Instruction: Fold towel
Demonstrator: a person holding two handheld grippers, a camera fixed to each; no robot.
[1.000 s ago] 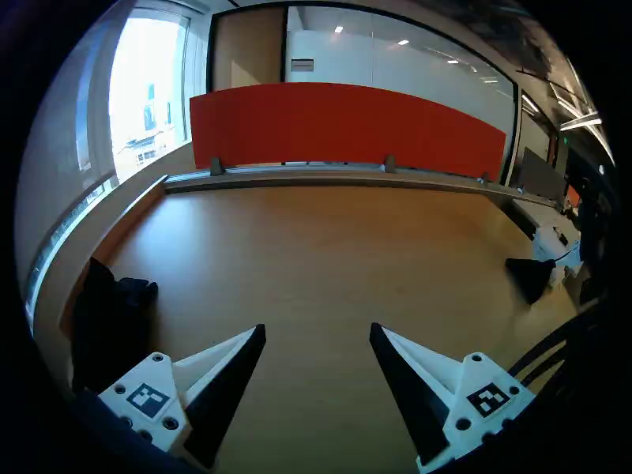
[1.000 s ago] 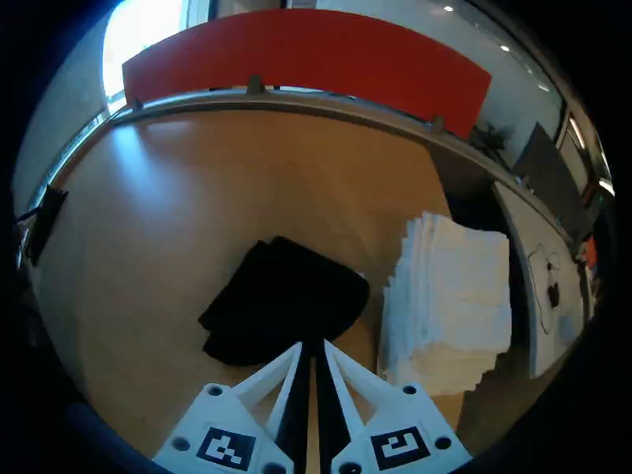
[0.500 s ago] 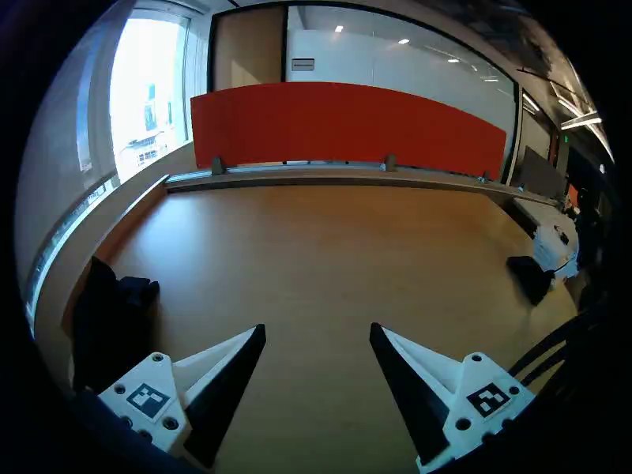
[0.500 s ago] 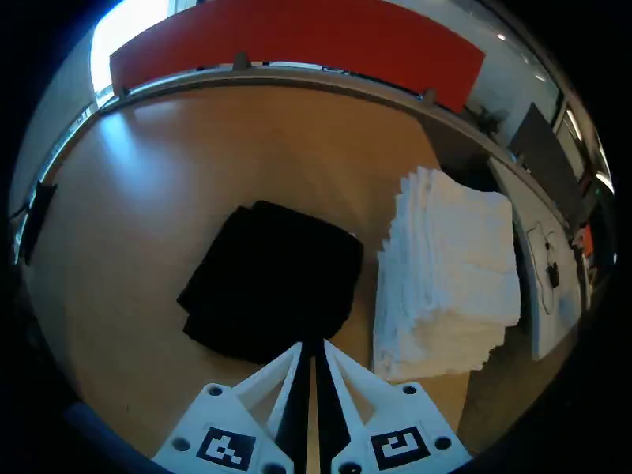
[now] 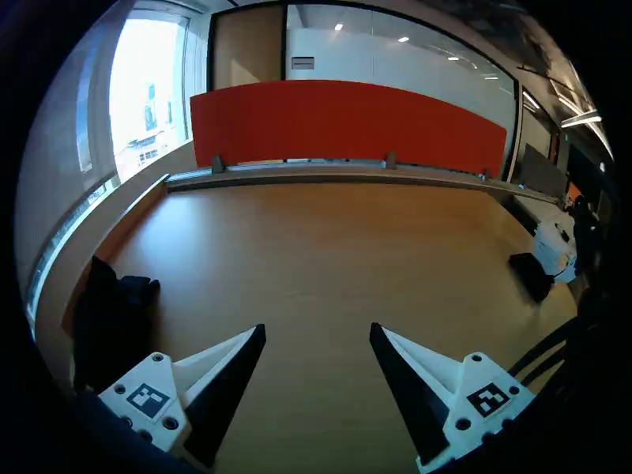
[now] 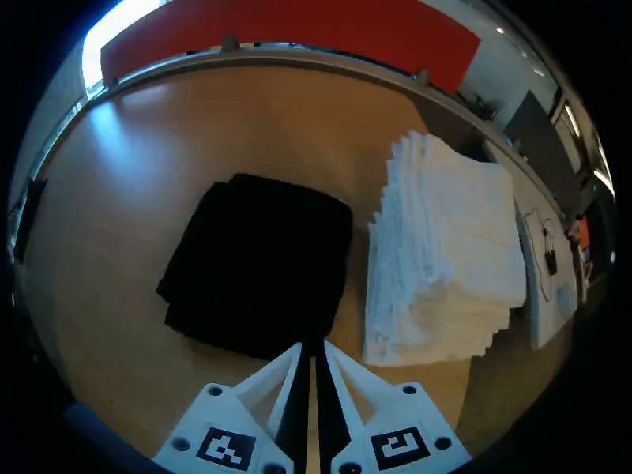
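We are holding the left gripper (image 5: 317, 327) spread wide above the table (image 5: 316, 237) — unmoved. We are bringing the right gripper (image 6: 314, 344), fingers closed together, nearer over the folded black towel (image 6: 257, 265); whether it is pinching the near hem we cannot tell. The towel is lying just beside the white stack (image 6: 442, 253) — folding is probably finishing.

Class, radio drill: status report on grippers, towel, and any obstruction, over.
Left gripper open above table. Right gripper shut, at black folded towel near edge. White towel stack close alongside, not touching it.
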